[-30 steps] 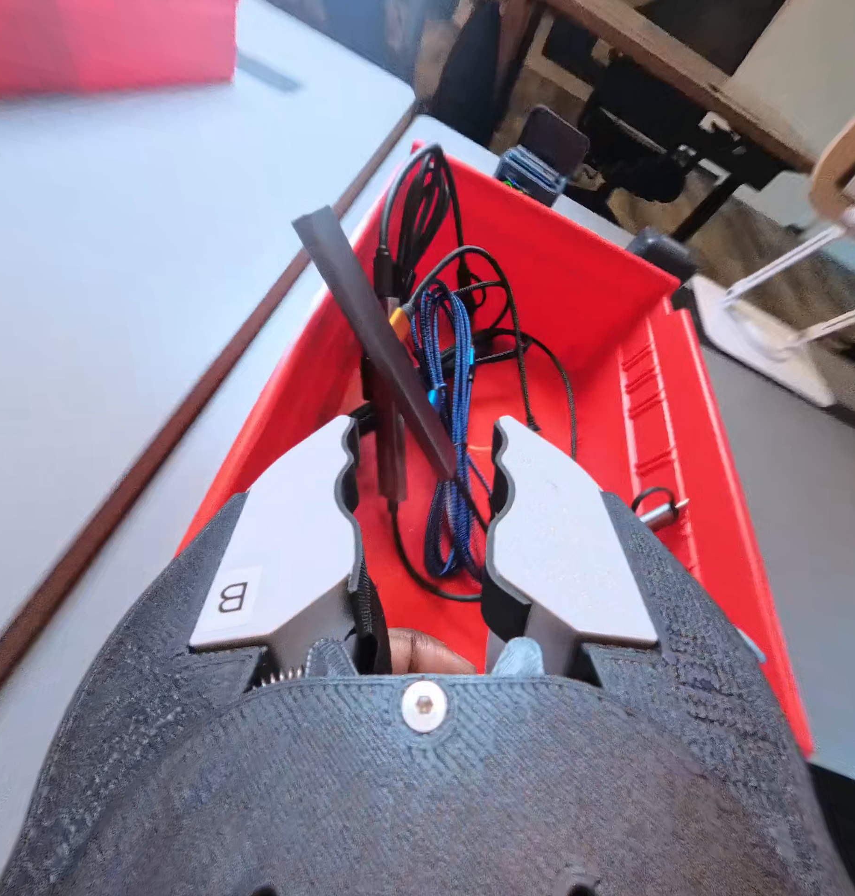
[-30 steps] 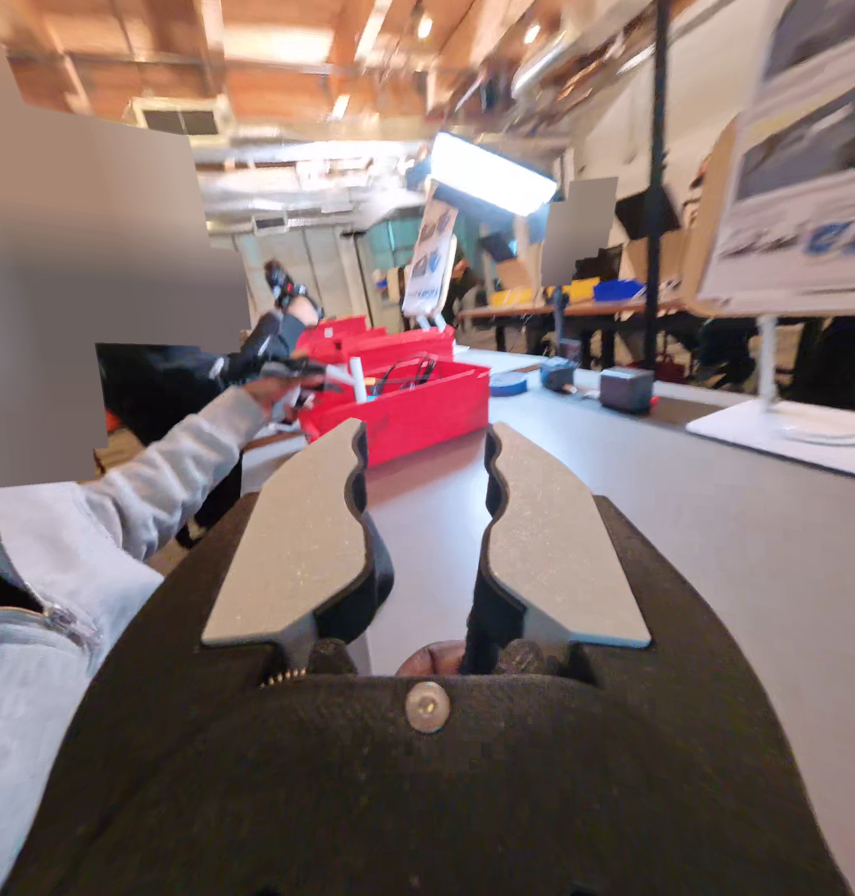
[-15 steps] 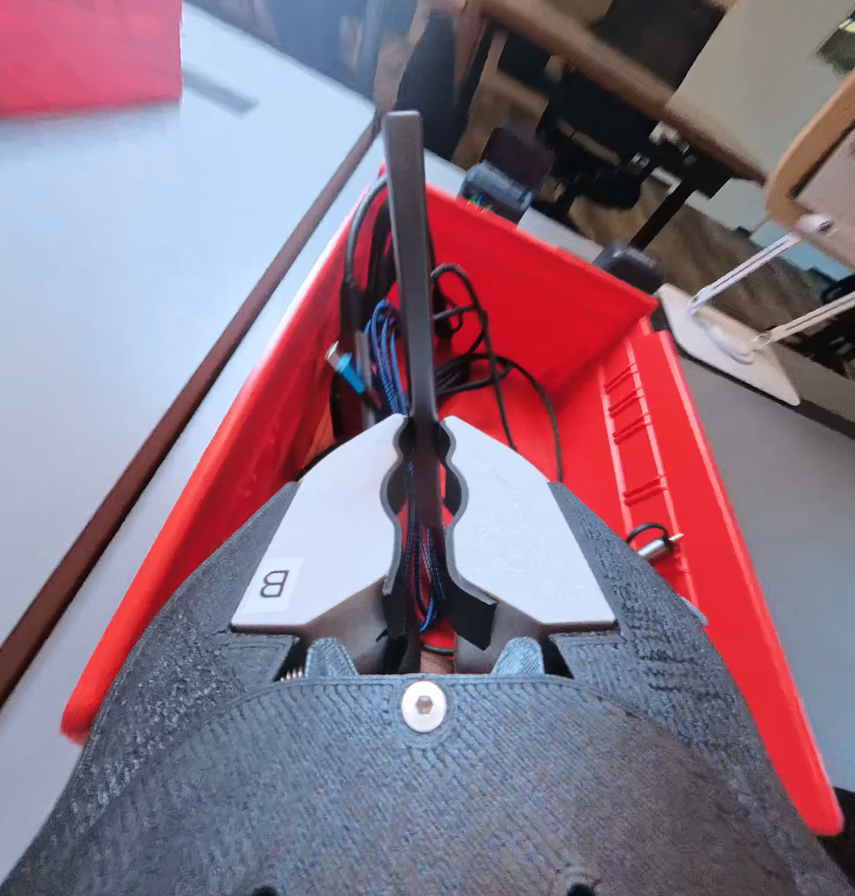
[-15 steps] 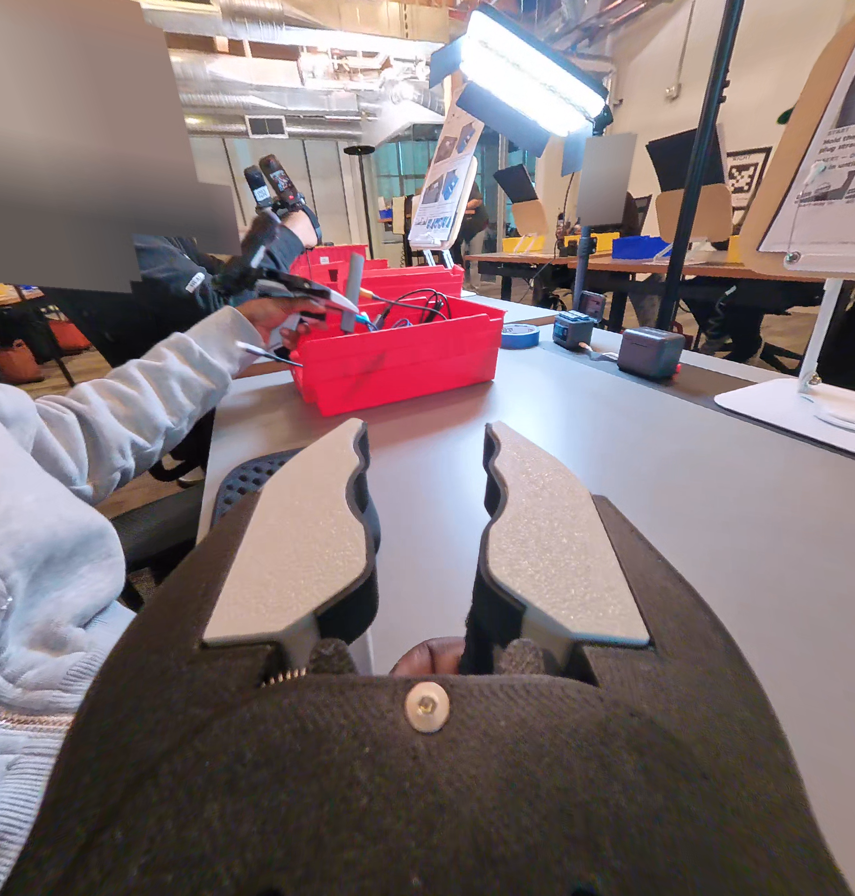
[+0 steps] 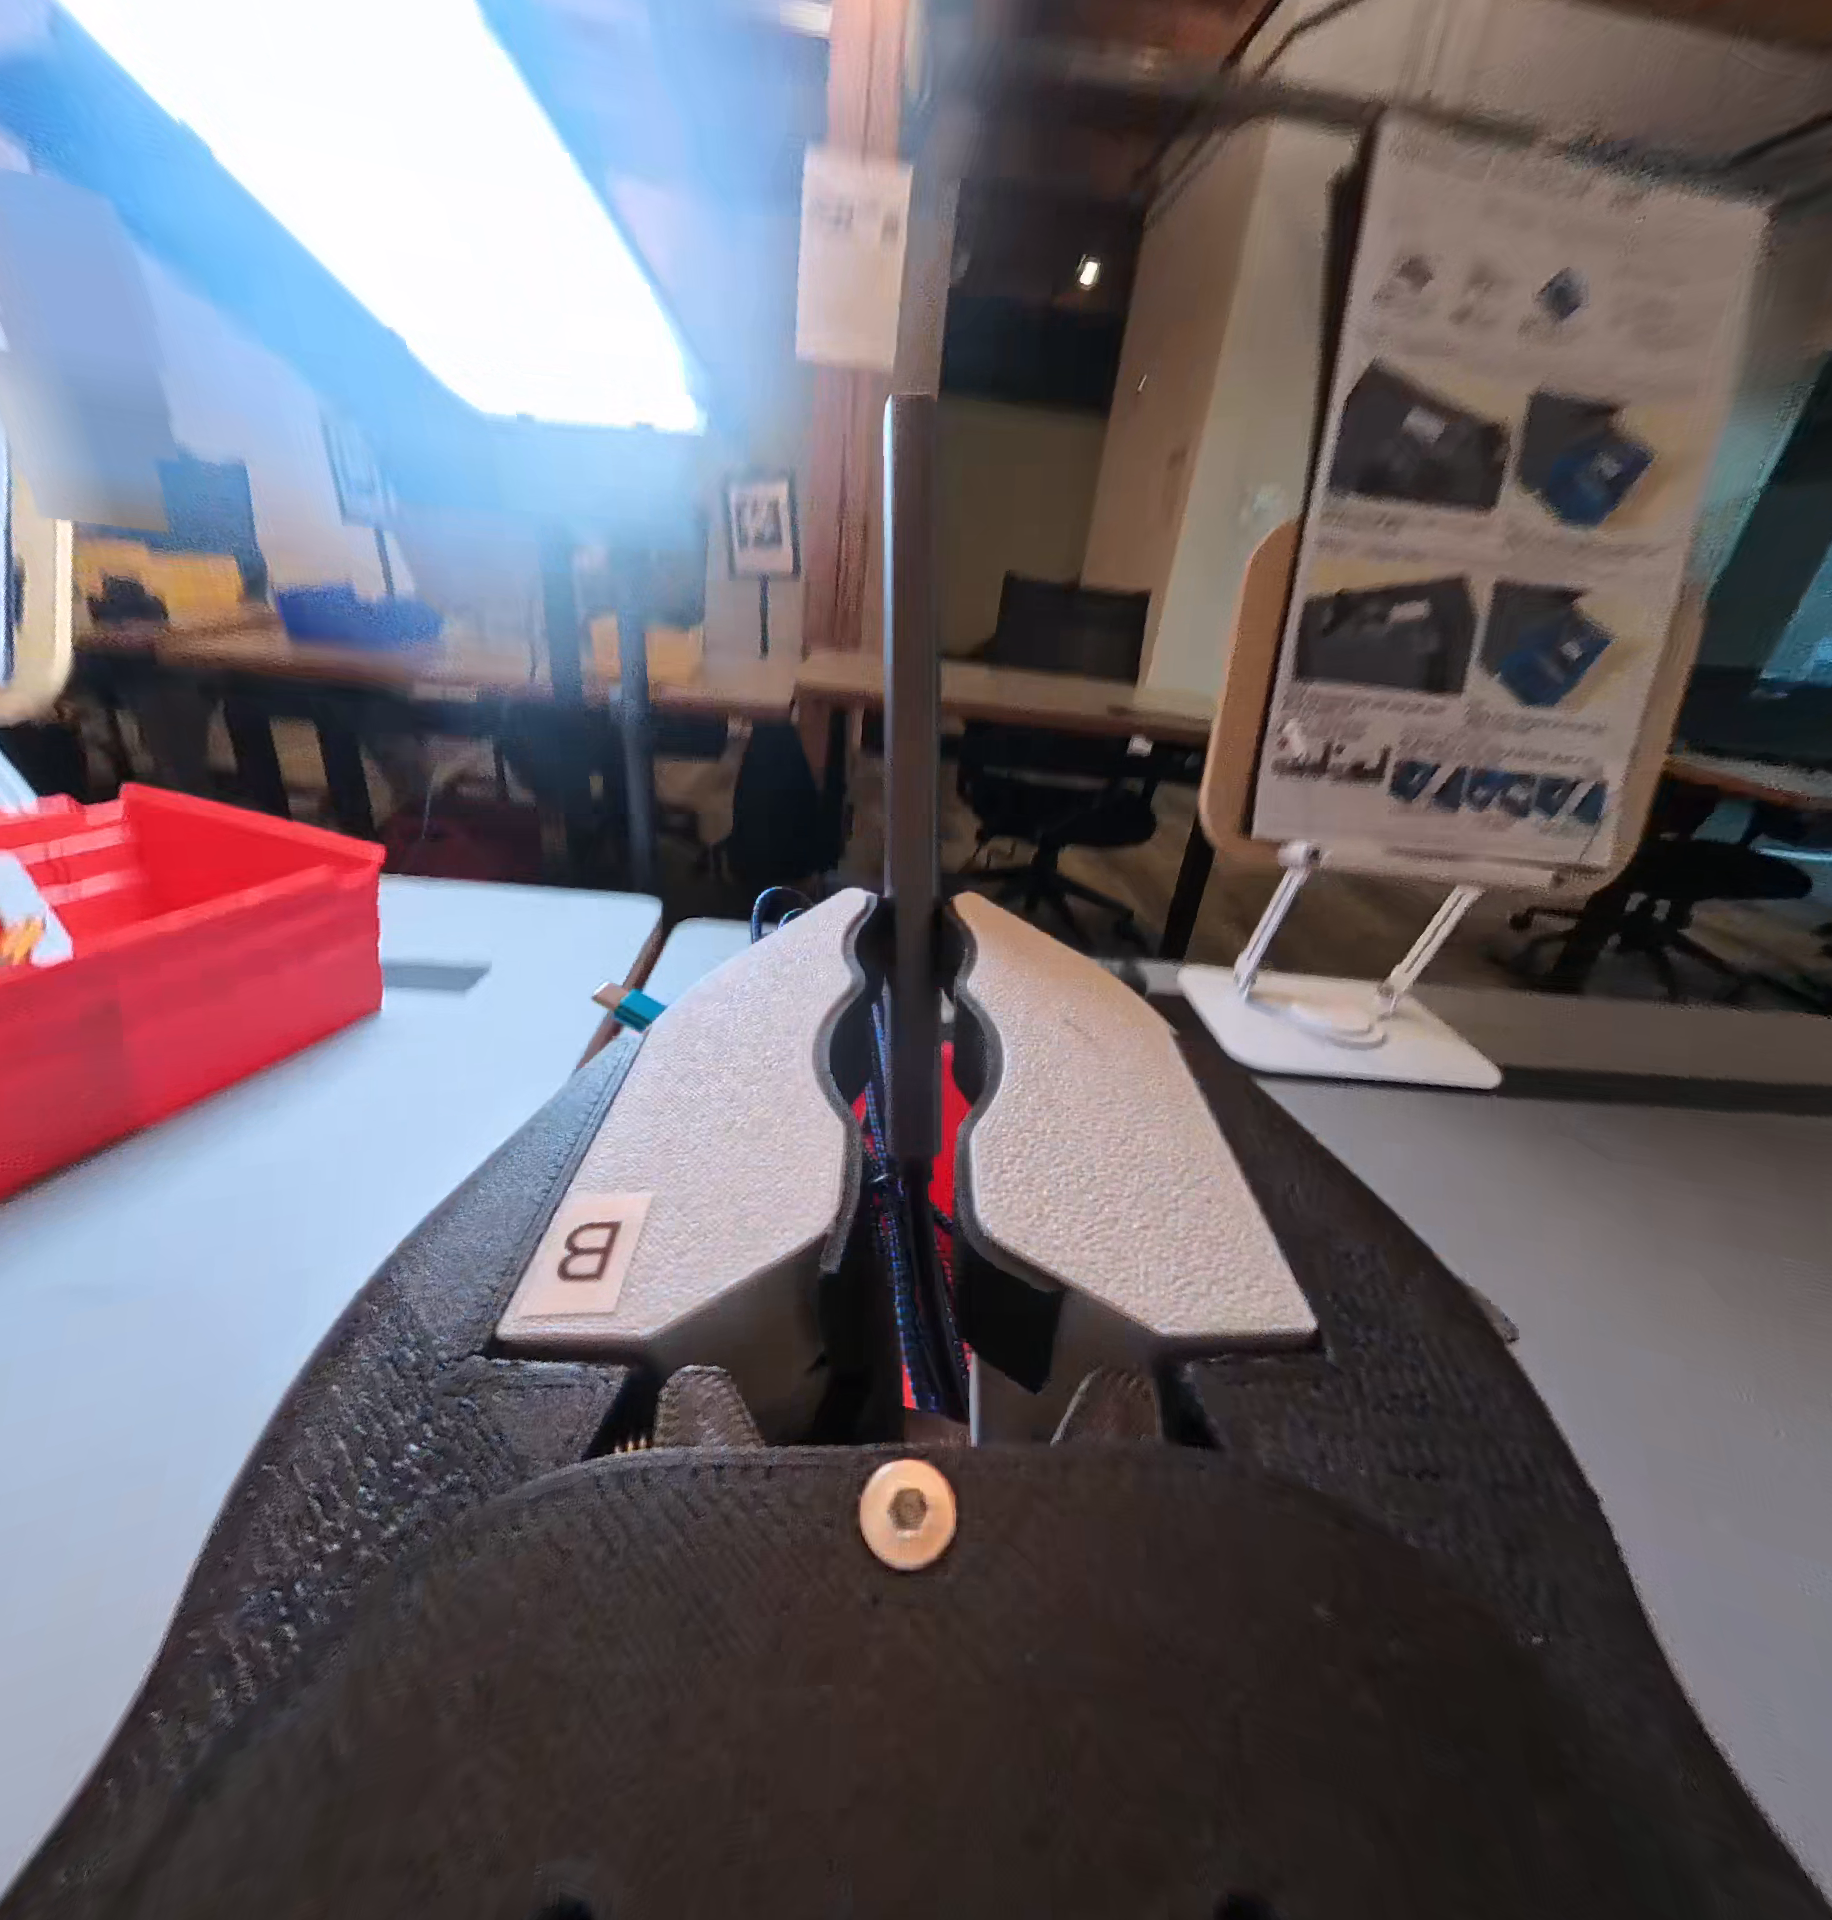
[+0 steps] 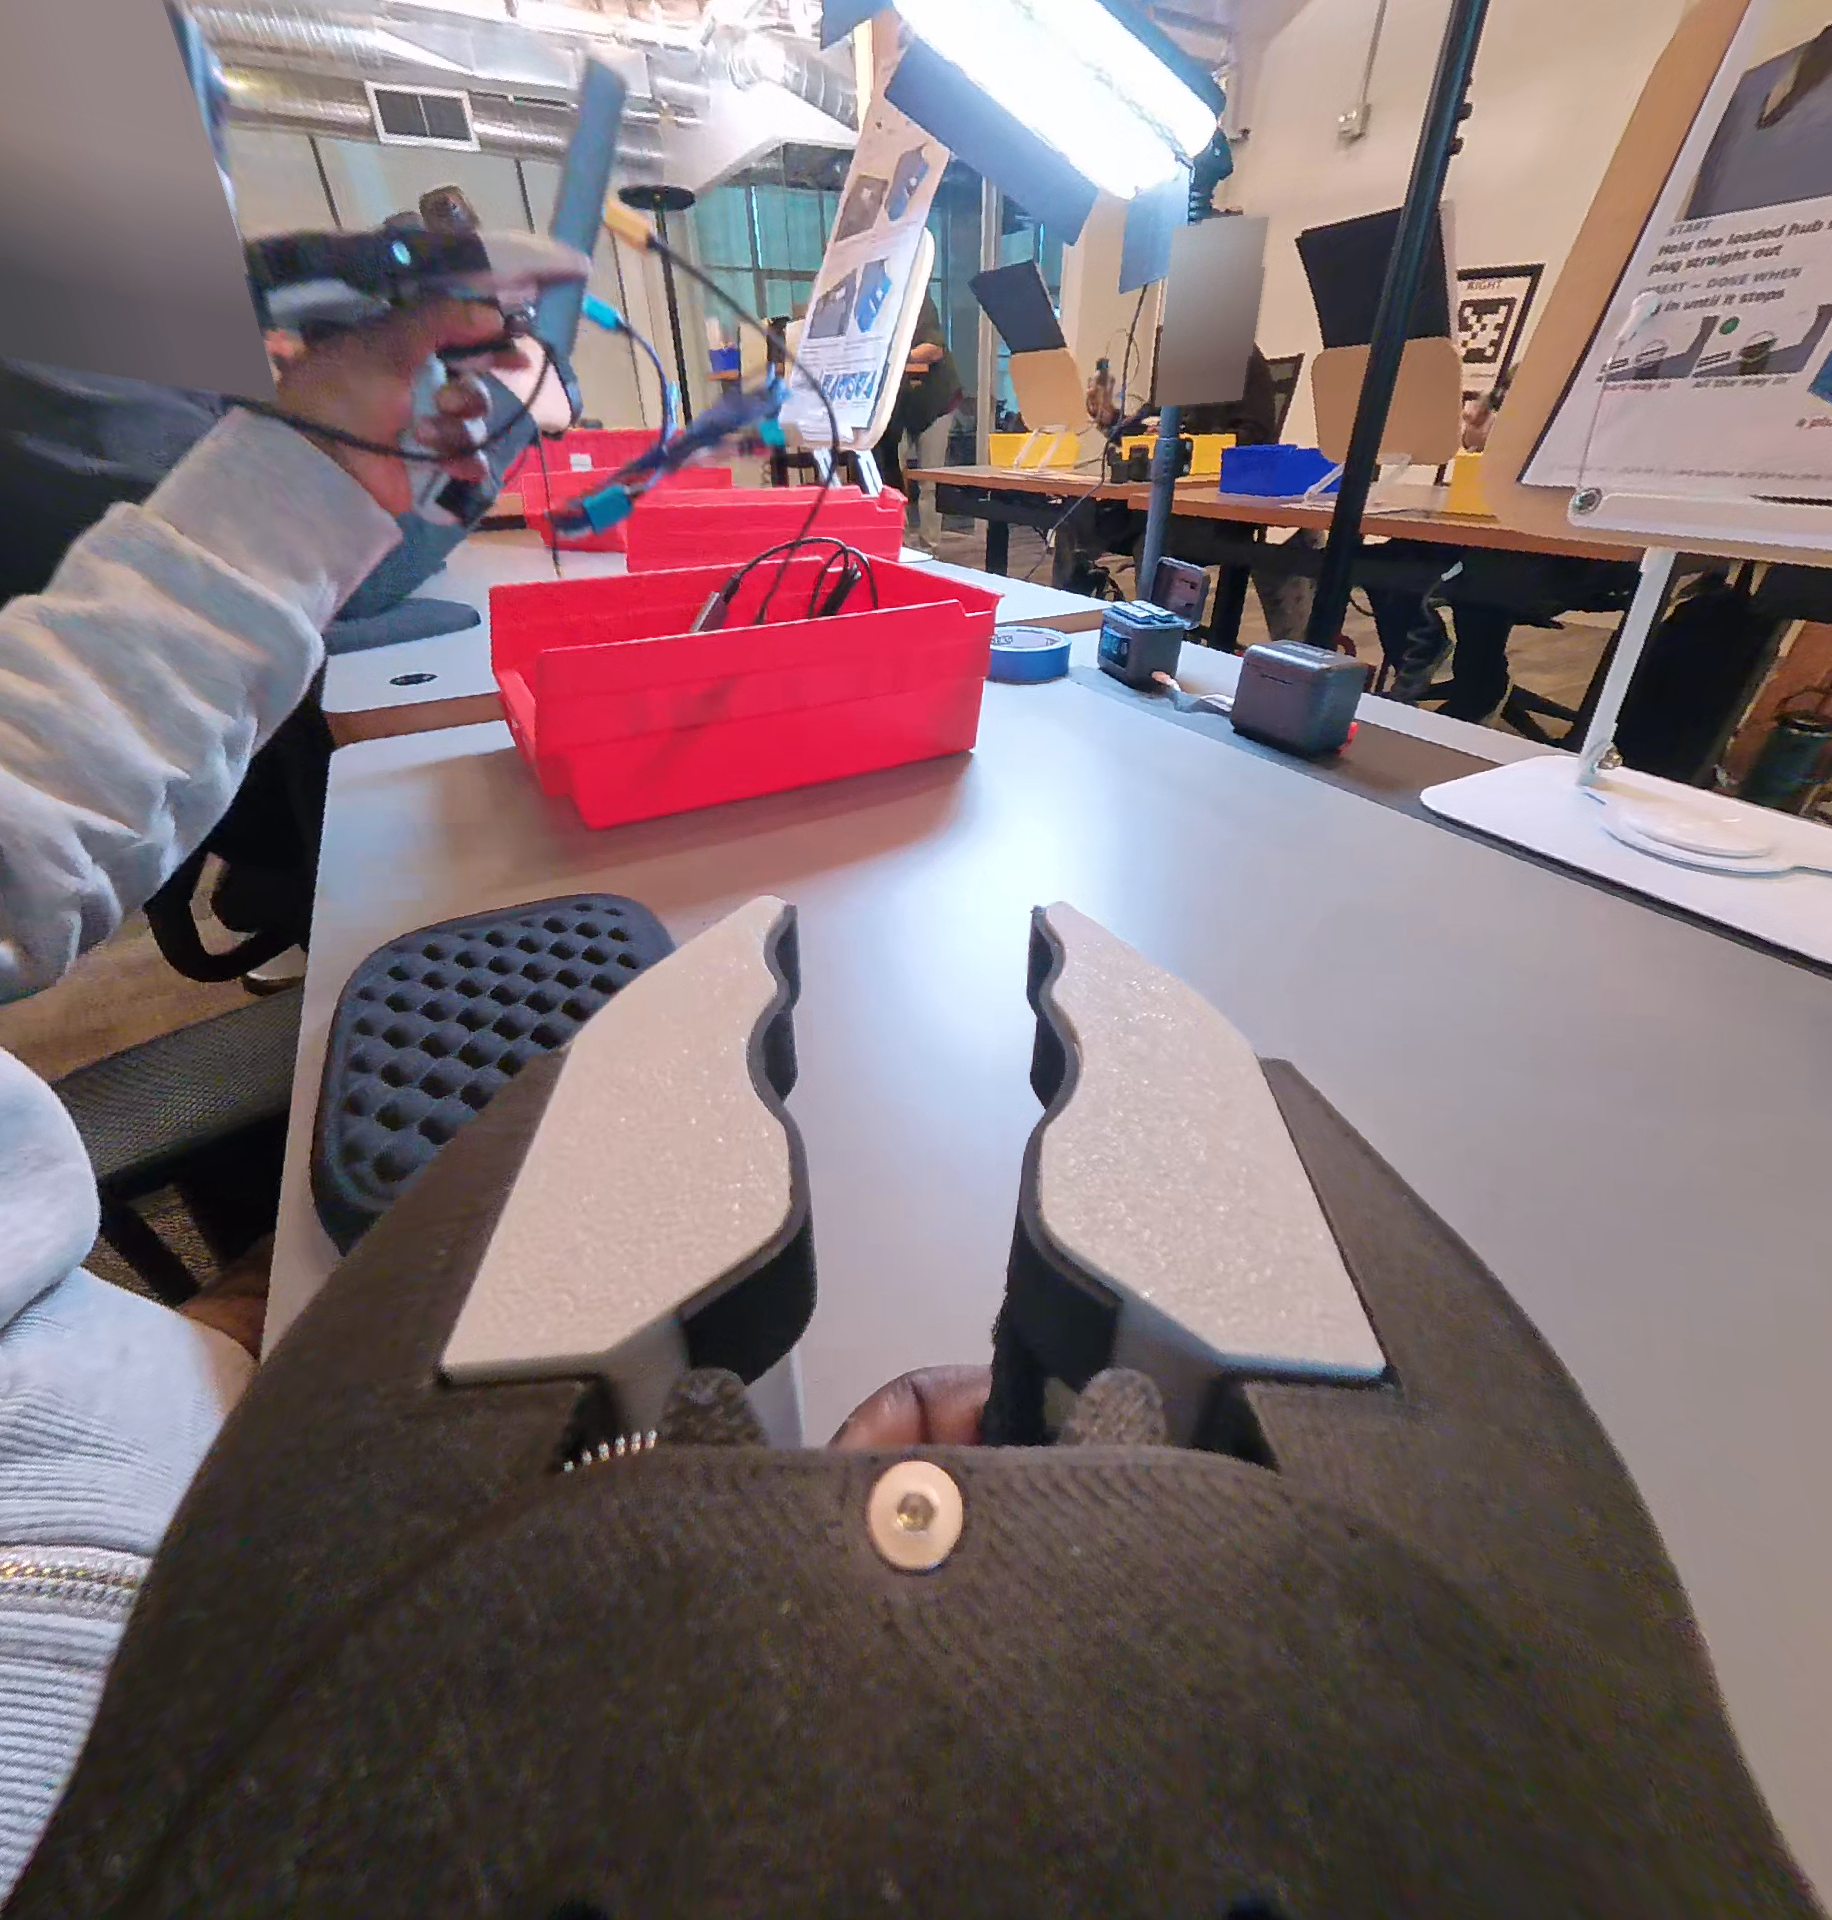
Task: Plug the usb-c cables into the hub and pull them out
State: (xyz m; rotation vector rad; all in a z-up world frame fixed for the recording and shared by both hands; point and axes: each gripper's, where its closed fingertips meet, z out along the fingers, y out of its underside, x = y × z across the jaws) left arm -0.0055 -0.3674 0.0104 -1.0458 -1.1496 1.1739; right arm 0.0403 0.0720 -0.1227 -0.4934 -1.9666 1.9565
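Note:
My left gripper (image 5: 912,920) is shut on a thin dark grey hub (image 5: 910,665), which stands upright out of the fingertips. Blue braided and black cables (image 5: 899,1262) hang from it between the fingers, and a teal usb-c plug (image 5: 626,1006) sticks out to the left. In the right wrist view the left gripper (image 6: 522,275) holds the hub (image 6: 583,197) high in the air at upper left, with cables (image 6: 683,416) dangling toward the red bin (image 6: 756,717). More black cables (image 6: 803,582) lie in that bin. My right gripper (image 6: 909,920) is open and empty, low over the grey table (image 6: 1255,987).
A blue tape roll (image 6: 1029,652) and two small dark boxes (image 6: 1296,694) sit behind the bin. A sign on a white stand (image 6: 1660,831) is at the right; it also shows in the left wrist view (image 5: 1338,1029). Another red bin (image 5: 164,977) is at the left. A black mesh chair (image 6: 476,1029) is at the table's near edge. About 45 centimetres separates my left fingertips from my right.
My left gripper closed on the hub in the red bin, then lifted it out with the cables trailing and tipped up. My right gripper stayed open over the table.

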